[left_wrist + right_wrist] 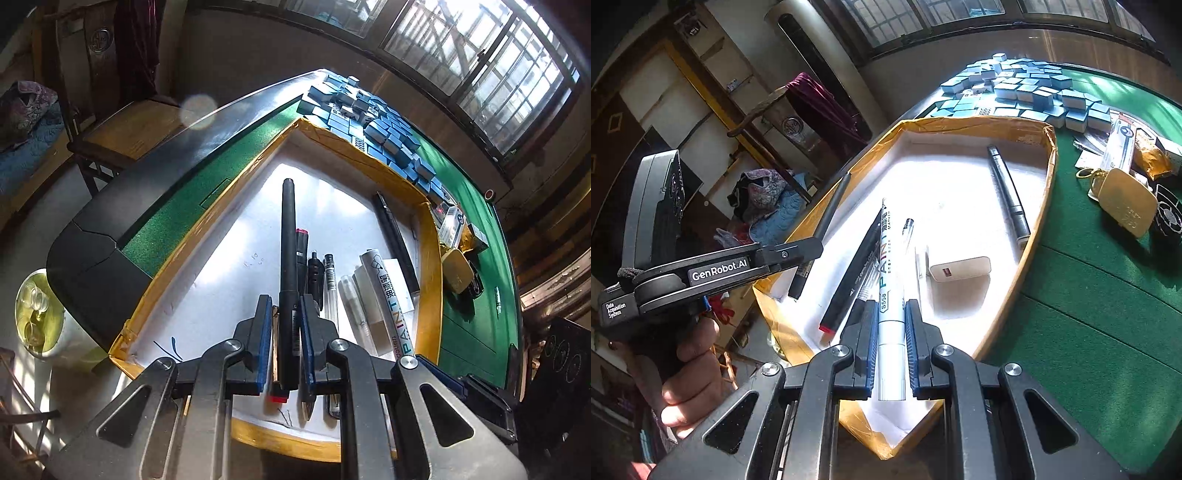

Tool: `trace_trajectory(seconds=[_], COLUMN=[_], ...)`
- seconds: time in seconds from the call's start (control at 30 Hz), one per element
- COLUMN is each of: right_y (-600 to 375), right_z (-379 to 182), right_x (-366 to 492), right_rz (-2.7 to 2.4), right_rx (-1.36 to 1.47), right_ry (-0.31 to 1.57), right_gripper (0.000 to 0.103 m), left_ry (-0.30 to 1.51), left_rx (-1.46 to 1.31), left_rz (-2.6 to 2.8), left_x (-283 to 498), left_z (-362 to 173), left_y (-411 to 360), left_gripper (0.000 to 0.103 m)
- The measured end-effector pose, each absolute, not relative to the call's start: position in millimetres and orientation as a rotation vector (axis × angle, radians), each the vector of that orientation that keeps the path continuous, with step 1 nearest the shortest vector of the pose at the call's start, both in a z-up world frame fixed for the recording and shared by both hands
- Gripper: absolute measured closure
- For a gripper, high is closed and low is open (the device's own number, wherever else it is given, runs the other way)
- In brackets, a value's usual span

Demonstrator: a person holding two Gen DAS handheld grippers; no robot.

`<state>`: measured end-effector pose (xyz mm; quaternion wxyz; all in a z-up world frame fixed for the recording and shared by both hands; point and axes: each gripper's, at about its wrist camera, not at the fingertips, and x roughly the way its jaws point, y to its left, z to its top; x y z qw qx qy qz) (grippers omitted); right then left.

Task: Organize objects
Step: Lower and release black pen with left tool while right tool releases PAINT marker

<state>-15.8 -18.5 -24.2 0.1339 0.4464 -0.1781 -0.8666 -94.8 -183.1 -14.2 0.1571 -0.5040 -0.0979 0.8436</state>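
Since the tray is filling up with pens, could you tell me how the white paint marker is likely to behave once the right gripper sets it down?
The paint marker, clamped in the right gripper, has a round, smooth barrel, so it would probably roll on the tray's flat white floor. It looks rigid and fairly light, unlikely to bend. Its glossy surface may slip between the pads.

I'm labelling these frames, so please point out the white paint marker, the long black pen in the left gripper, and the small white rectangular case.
White paint marker point(891, 280): right wrist view, mid-barrel by the lettering.
Long black pen point(287, 236): left wrist view, upper barrel.
Small white rectangular case point(960, 268): right wrist view, top face.
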Motion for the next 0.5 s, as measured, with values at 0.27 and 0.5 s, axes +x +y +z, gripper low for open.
trace_trajectory(seconds=[0.27,0.5], right_y=[-32.5,-35.0], right_z=[-37.1,-38.7], right_x=[-24.8,-26.8], right_rz=[-2.509,-2.529], right_rx=[1.39,1.399], right_ry=[-0.459,-0.43], right_gripper=[0.09,0.09], left_ry=[-0.239,-0.234], left_rx=[-1.485,-1.527], left_rz=[2.405,2.375], left_x=[-99.6,-104.2], left_z=[-28.6,-39.4], left_y=[-188.6,-187.2], left_gripper=[0.09,0.09])
